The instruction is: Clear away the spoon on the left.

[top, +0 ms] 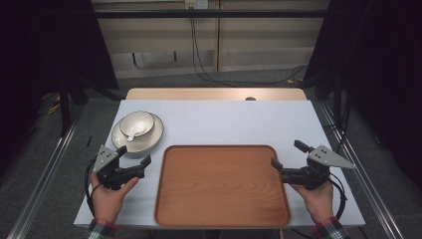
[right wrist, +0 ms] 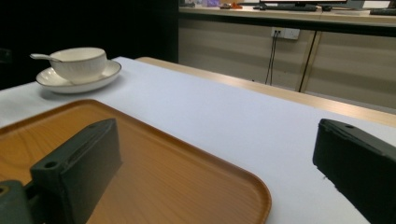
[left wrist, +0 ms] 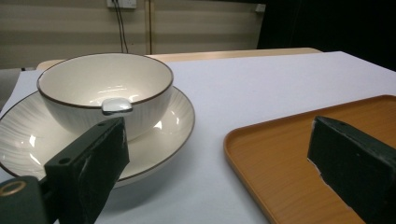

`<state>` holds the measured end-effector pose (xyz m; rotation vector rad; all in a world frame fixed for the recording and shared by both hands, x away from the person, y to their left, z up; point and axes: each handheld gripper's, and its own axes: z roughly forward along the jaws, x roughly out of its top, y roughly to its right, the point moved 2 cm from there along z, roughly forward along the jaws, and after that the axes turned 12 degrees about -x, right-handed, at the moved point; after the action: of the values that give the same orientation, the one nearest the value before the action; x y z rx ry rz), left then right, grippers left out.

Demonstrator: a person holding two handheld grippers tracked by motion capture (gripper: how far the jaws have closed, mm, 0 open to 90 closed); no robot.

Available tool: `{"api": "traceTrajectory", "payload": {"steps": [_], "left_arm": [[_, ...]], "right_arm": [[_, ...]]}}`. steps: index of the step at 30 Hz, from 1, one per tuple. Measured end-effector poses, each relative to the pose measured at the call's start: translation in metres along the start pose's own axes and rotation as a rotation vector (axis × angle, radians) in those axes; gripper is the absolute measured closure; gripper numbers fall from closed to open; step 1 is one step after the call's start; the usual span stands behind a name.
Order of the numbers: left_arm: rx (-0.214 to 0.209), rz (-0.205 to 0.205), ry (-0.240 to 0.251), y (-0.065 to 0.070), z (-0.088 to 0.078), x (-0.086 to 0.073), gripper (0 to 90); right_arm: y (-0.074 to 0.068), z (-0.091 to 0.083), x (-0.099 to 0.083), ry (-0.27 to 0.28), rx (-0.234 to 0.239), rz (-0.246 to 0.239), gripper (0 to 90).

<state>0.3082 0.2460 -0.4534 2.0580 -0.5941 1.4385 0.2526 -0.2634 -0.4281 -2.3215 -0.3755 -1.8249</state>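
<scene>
A wooden tray (top: 222, 185) lies empty at the near middle of the table (top: 239, 122), a bowl (top: 136, 124) with spoon (top: 130, 136) on a plate (top: 149, 140) beyond its left corner, flanked by the left gripper (top: 133, 159) and right gripper (top: 288, 154), both jaws spread, holding nothing.

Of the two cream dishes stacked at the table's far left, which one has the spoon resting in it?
The bowl, the deeper dish on top: the spoon lies inside it, handle over its rim. The flat plate beneath it carries only the bowl.
</scene>
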Motion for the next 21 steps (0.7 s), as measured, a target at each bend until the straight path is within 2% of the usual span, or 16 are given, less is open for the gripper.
{"api": "traceTrajectory", "payload": {"steps": [3,5,6,7,10,12,14,15,17,19,21], "left_arm": [[0.009,-0.008,0.008,-0.004,0.002,0.002,5.3],[0.011,-0.010,0.009,-0.006,0.003,0.004,5.5],[0.020,-0.009,0.011,-0.008,0.005,0.005,5.5],[0.015,-0.007,0.011,-0.009,0.005,0.006,5.6],[0.026,-0.007,0.006,-0.013,0.008,0.008,5.8],[0.047,-0.004,0.002,-0.015,0.010,0.008,6.1],[0.056,-0.012,-0.004,-0.017,0.011,0.008,6.3],[0.067,-0.007,-0.014,-0.018,0.011,0.007,6.4],[0.072,-0.011,-0.016,-0.021,0.011,0.007,7.4],[0.081,-0.013,-0.015,-0.023,0.011,0.007,8.7],[0.114,-0.004,-0.031,-0.029,0.013,0.007,10.5]], "right_arm": [[0.000,0.003,-0.003,-0.024,0.015,-0.002,0.8],[-0.001,0.005,-0.004,-0.038,0.048,-0.025,3.3],[-0.002,0.005,-0.005,-0.039,0.043,-0.042,4.0],[-0.003,0.006,-0.006,-0.036,0.059,-0.057,1.5],[-0.007,0.007,-0.007,-0.047,0.018,-0.052,0.0],[-0.008,0.007,-0.007,-0.030,0.000,-0.072,0.0],[-0.009,0.006,-0.006,-0.019,0.015,-0.090,0.0],[-0.008,0.005,-0.006,-0.013,0.008,-0.076,0.0],[-0.008,0.006,-0.005,-0.014,0.008,-0.018,0.0],[-0.007,0.007,-0.006,-0.023,-0.006,-0.010,0.0],[-0.006,0.010,-0.007,-0.040,-0.026,0.006,0.0]]}}
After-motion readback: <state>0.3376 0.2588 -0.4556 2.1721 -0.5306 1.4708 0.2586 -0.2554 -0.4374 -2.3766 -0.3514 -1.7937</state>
